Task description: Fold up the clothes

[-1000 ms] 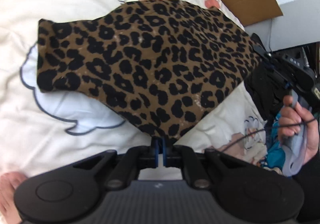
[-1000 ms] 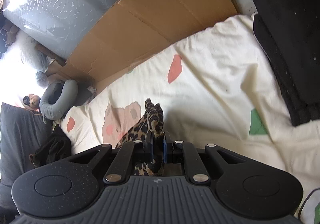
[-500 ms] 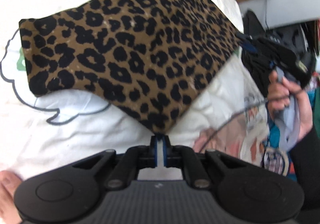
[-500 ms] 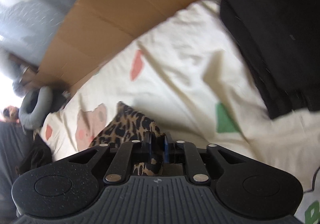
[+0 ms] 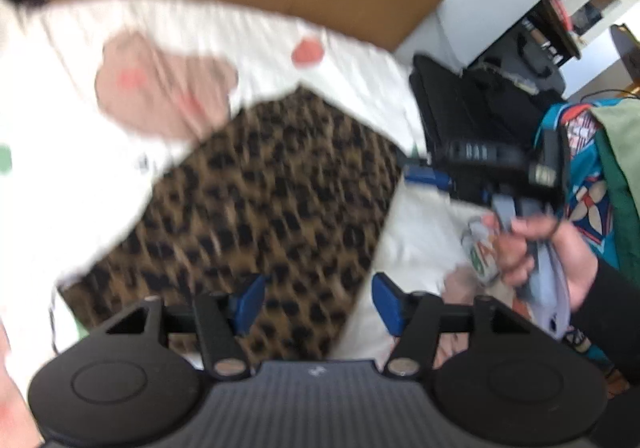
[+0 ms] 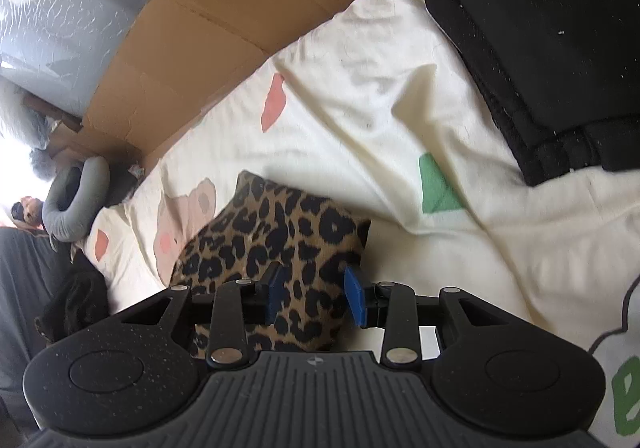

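Left gripper (image 5: 318, 302): black ribbed body, blue pads, jaws opening, nothing pinched; blurred leopard-print garment (image 5: 272, 207) lying beneath and between. 
Right gripper (image 6: 316, 294): same build, speckled with dust, jaws opening, pads astride the leopard-print garment (image 6: 276, 236) without pressing it. 
Garment: soft knit, tan with black spots, folded, flat on cream bedsheet (image 6: 400, 107) printed with pink, coral and green shapes. 
Green lettering at sheet edge, unreadable. 
Black folded fabric stack (image 6: 552, 39) near sheet corner. 
Brown cardboard panel (image 6: 224, 31) along far side. 
Grey neck pillow (image 6: 76, 203) beyond.
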Demonstrator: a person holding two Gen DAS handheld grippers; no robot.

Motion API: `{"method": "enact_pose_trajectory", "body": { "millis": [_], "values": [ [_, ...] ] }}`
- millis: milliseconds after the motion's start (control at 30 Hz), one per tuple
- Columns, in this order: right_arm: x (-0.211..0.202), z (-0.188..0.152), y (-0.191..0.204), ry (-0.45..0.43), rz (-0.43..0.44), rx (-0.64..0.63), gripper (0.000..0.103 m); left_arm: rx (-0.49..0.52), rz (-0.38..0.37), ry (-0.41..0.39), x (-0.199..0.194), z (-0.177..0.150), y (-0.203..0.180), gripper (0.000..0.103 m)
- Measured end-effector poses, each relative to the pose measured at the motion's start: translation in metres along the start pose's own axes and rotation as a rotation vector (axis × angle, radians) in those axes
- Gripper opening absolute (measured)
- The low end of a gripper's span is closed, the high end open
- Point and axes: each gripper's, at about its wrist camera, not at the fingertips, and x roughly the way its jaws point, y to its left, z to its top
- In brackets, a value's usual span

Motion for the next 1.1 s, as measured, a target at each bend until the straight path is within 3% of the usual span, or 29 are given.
{"method": "enact_pose_trajectory", "body": {
  "millis": [367, 433, 700, 1067, 1100],
  "values": [
    [0.005, -0.026, -0.003, 0.041, -0.004, 0.043, 0.053, 0.166, 0.125, -0.060, 0.024, 0.043, 0.021, 0.063],
    [0.006, -0.030, -0.003, 0.044, -0.002, 0.052, 0.061, 0.192, 0.145, -0.064, 0.030, 0.050, 0.025, 0.063],
    [0.009, -0.040, 0.000, 0.056, 0.015, 0.057, 0.063, 0.270, 0.142, -0.083, 0.060, 0.060, 0.030, 0.058],
    [0.020, -0.057, -0.002, 0.062, 0.054, 0.100, 0.063, 0.259, 0.120, -0.066, 0.080, 0.061, 0.039, 0.025],
    [0.022, -0.058, -0.004, 0.059, 0.063, 0.117, 0.063, 0.262, 0.125, -0.066, 0.080, 0.061, 0.039, 0.014]
  ]
}}
